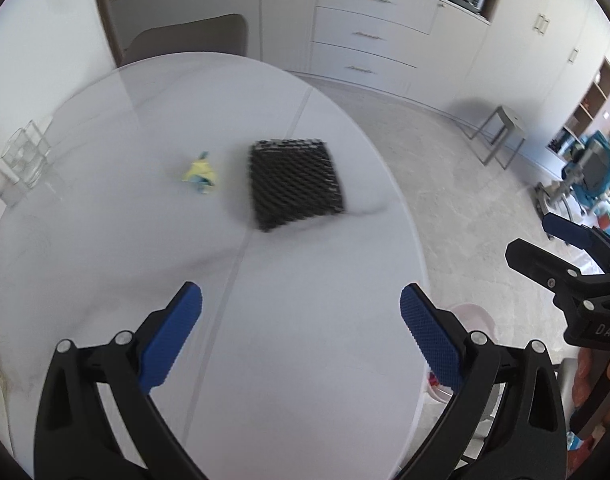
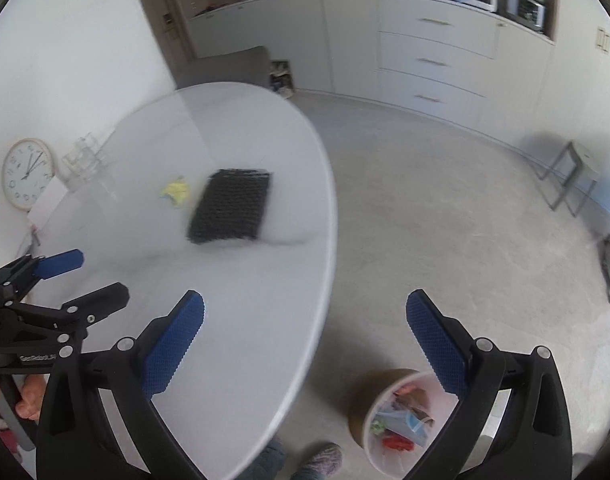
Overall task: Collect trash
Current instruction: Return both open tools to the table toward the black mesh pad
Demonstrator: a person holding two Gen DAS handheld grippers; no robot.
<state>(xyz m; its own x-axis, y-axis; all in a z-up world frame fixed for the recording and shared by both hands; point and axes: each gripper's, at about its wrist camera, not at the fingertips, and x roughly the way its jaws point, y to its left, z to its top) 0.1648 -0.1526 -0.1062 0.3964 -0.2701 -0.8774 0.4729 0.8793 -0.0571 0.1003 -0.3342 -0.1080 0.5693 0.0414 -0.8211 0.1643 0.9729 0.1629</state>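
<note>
Hovering over the near edge of the white table [image 1: 105,240], the left gripper [image 1: 301,308] spreads its blue pads wide with nothing between them. Beside the table, above the floor, the right gripper [image 2: 305,320] gapes just as wide — empty too. A crumpled yellow wrapper [image 1: 200,174] lies mid-table, just beside a black mesh pad [image 1: 295,182]. Off the table's near edge stands the bin [image 2: 401,428] — scraps inside.

Bare table [image 1: 265,360] surface is lying open near both grippers; black mesh basket [image 1: 295,184] and yellow wrapper [image 1: 201,172] are occupying the centre.
</note>
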